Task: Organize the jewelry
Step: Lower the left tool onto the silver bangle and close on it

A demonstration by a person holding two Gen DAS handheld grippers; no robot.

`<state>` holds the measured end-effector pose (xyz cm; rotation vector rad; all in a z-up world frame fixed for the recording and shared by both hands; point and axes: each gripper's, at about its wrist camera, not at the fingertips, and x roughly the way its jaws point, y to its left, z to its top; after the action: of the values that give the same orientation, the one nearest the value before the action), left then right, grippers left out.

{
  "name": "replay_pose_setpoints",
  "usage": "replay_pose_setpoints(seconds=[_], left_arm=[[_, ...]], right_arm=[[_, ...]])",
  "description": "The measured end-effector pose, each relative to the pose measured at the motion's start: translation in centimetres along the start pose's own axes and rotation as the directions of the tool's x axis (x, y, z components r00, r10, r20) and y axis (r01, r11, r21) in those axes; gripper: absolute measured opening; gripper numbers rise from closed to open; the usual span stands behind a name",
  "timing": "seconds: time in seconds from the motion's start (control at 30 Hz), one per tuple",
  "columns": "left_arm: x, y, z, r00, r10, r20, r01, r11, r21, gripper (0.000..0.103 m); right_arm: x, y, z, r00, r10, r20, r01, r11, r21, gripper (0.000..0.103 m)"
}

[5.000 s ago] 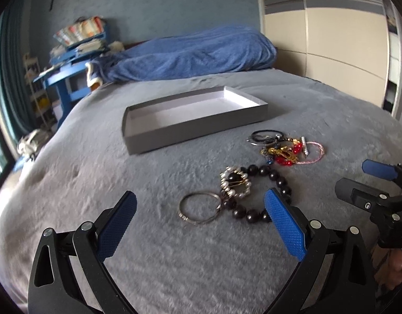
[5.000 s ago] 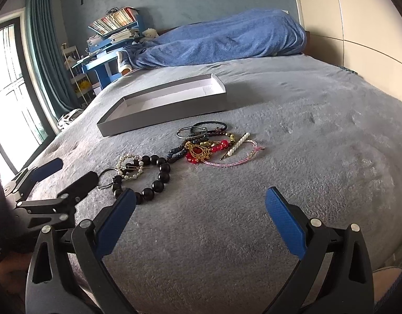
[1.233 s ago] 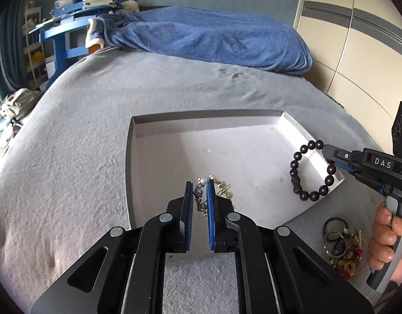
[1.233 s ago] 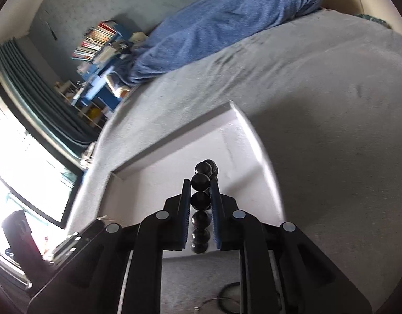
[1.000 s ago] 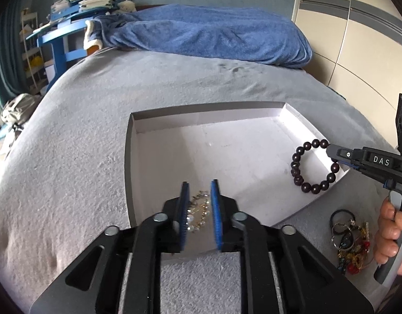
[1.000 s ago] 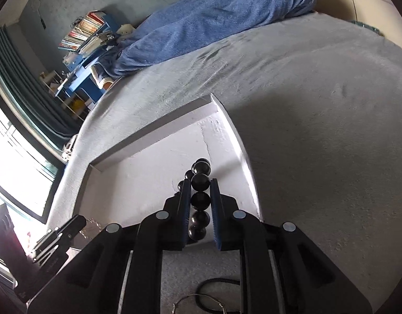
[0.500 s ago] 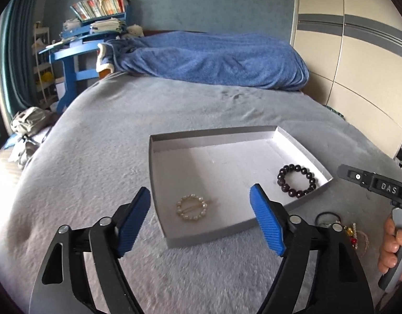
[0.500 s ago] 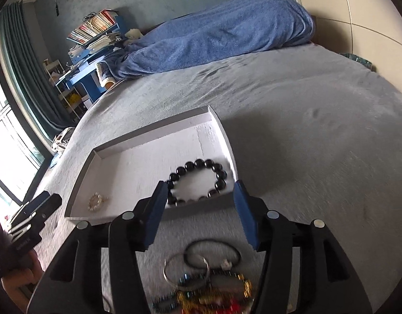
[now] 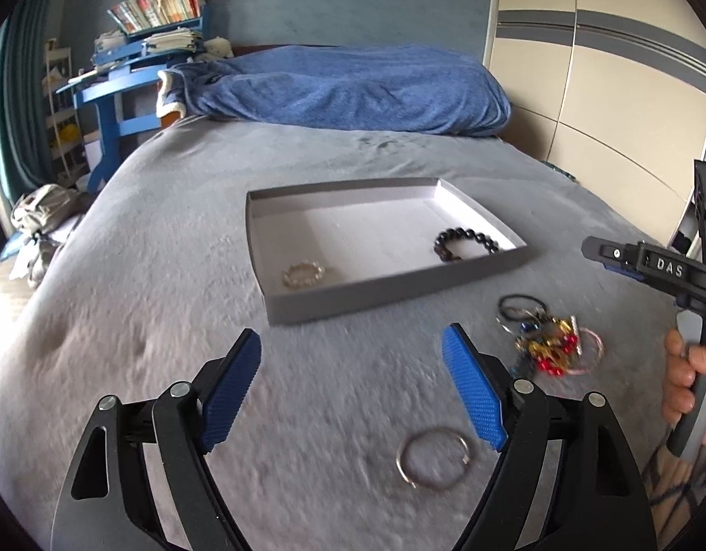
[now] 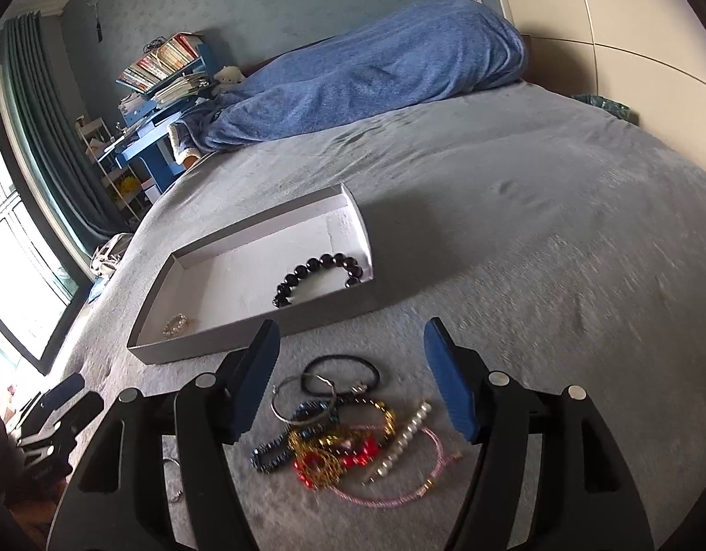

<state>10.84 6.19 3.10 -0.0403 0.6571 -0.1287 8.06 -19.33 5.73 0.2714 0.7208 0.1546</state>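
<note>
On the plush grey bedspread [image 9: 178, 238] sits a shallow grey cardboard tray [image 9: 398, 291] with a pale floor, now holding what both grippers carried a second ago: the glossy dark bead bracelet [image 10: 318, 278] by its right wall and the small pearl ring brooch [image 9: 303, 274] near its left front corner. Both tools have pulled back empty, so two pieces are sorted. Left gripper [image 9: 353, 390], jaws wide, hovers near a thin metal hoop [image 9: 433, 457]; right gripper [image 10: 353, 381], equally wide, hangs above the tangled pile [image 10: 348, 441] of chains, elastics and pearls.
</note>
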Motion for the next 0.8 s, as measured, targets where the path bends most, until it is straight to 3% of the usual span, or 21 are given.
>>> replay_pose_setpoints(seconds=[0.37,0.6,0.67,0.7,0.73,0.8], left_arm=[[1.1,-4.0,-3.0,0.993,-0.034,-0.112,0.05,0.989,0.138,0.09],[2.7,-4.5,-4.6,0.971,-0.072,-0.226,0.111,0.98,0.166,0.09],[3.1,-4.6,-5.0,0.964,-0.081,-0.254,0.128,0.976,0.175,0.087],[3.4,-4.8,-5.4,0.959,-0.081,-0.273,0.135,0.973,0.185,0.081],[3.6,-4.9,-5.6,0.954,-0.078,-0.289,0.138,0.971,0.195,0.069],[3.7,-5.2,-6.0,0.952,-0.072,-0.296,0.139,0.967,0.214,0.058]], right_arm=[[-2.1,-3.1,-2.1,1.0,-0.02,-0.005,0.02,0.999,0.04,0.069],[-2.4,-4.3,-3.3,0.999,-0.047,-0.024,0.048,0.999,0.011,0.069],[-2.1,-4.3,-3.6,0.998,-0.052,-0.035,0.052,0.999,-0.011,0.069],[-2.0,-4.2,-3.8,0.998,-0.055,-0.042,0.054,0.998,-0.022,0.069],[-1.8,-4.2,-4.0,0.997,-0.06,-0.049,0.058,0.998,-0.039,0.069],[-1.7,-4.1,-4.2,0.997,-0.061,-0.057,0.057,0.997,-0.055,0.069]])
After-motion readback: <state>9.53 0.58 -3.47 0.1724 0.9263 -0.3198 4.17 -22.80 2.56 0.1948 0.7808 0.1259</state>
